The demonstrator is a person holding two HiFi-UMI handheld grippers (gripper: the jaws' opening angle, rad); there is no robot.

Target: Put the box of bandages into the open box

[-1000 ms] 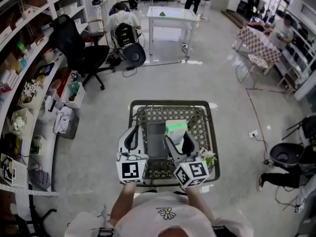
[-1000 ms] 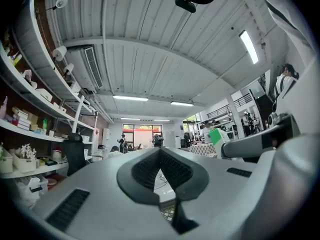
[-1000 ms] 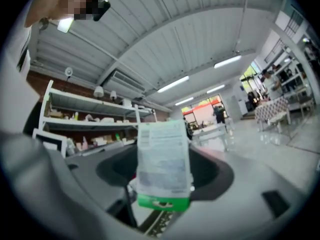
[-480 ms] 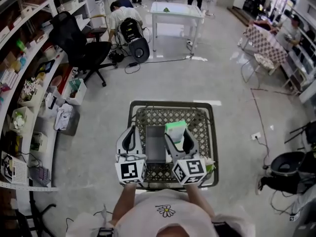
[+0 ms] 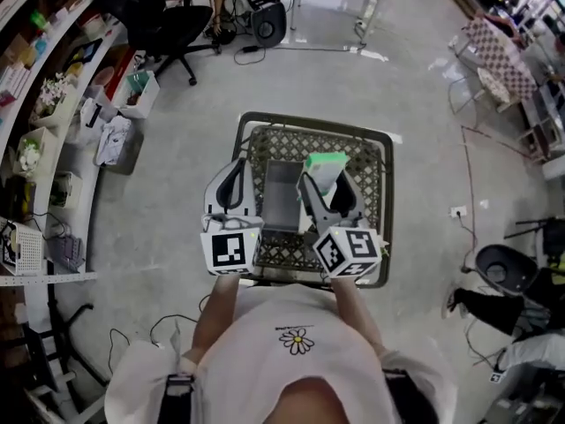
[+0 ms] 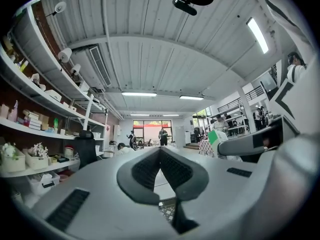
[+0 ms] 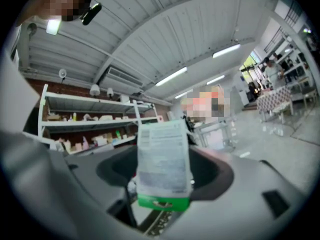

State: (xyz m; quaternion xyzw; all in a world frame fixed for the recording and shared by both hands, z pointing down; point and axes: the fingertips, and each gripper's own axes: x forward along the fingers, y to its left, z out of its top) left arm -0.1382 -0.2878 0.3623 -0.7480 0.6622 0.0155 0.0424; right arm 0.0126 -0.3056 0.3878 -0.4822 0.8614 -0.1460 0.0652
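The box of bandages (image 5: 324,168), white with a green end, is clamped upright in my right gripper (image 5: 325,182) above the right half of a wire shopping cart (image 5: 372,203). In the right gripper view the box (image 7: 164,164) fills the gap between the jaws, printed side towards the camera. The open grey box (image 5: 281,197) lies in the cart just left of the bandage box. My left gripper (image 5: 231,179) hovers over the cart's left rim. Its pads (image 6: 150,166) are pressed together with nothing between them. The bandage box (image 6: 215,136) also shows small at the right of the left gripper view.
Shelves (image 5: 35,87) full of goods run along the left, with white bins (image 5: 132,91) and bags on the floor beside them. A black office chair (image 5: 168,16) stands far left of the cart. A black stool (image 5: 499,272) and cables are at the right.
The head view has tipped further down and the cart sits higher in the picture. Both grippers stay over the cart, the right one still holding the bandage box.
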